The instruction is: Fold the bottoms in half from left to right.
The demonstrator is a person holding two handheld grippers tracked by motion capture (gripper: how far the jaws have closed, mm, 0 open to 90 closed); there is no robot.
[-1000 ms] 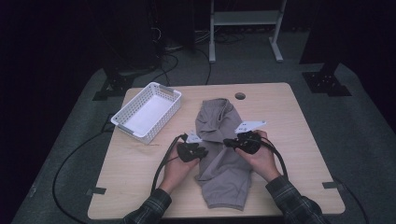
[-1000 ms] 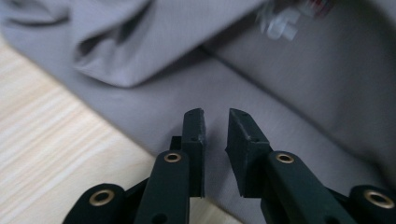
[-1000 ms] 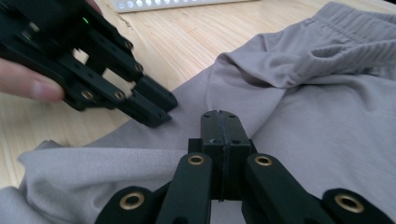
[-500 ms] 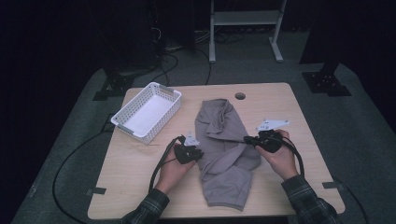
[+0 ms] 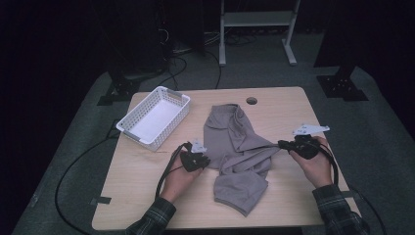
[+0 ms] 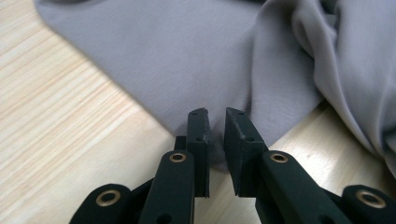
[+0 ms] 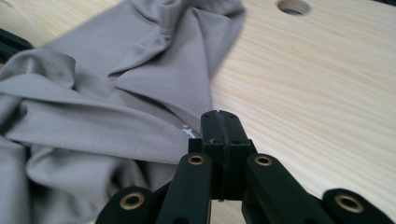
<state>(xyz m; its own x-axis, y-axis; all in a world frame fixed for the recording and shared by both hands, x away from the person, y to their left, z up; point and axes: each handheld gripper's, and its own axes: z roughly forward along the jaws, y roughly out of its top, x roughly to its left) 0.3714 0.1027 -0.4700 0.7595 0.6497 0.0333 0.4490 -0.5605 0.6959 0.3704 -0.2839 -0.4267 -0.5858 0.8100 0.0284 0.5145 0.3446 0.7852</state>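
Pale wood-grain table [image 5: 147, 191] bears rumpled grey garment [image 5: 235, 147]

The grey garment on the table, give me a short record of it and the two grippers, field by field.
garment: grey garment, crumpled, lying on the wooden table
right gripper: right gripper shut on a corner of the cloth, drawing it taut toward the table's right side
left gripper: left gripper at the garment's left edge, fingers with a narrow gap, cloth between them
basket: white basket, left of the garment, apart from it
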